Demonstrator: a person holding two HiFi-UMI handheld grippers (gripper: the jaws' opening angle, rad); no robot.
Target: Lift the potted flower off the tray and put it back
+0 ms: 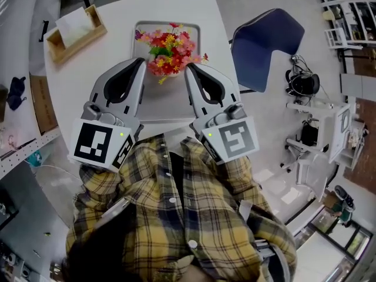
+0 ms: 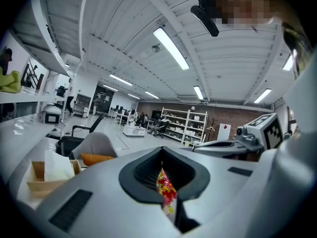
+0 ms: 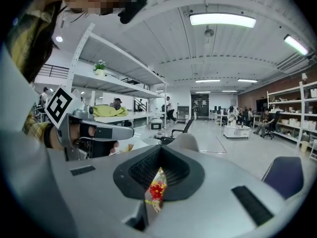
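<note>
A potted flower (image 1: 169, 47) with red, yellow and pink blooms stands on the grey tray (image 1: 139, 30) on the white table; the blooms hide most of the pot. My left gripper (image 1: 140, 63) is just left of the blooms and my right gripper (image 1: 191, 69) just right of them. Both point away from me, and whether they touch the plant I cannot tell. Both are shut with nothing held. In the left gripper view only a sliver of flowers (image 2: 166, 192) shows through the shut left gripper (image 2: 162, 150). The right gripper view shows the same flowers (image 3: 156, 190) through the right gripper (image 3: 161, 148).
A wooden box (image 1: 76, 33) with white paper sits at the table's far left corner. A blue chair (image 1: 267, 44) stands right of the table, with equipment on a stand (image 1: 305, 84) beyond it. Shelving and clutter line the left side.
</note>
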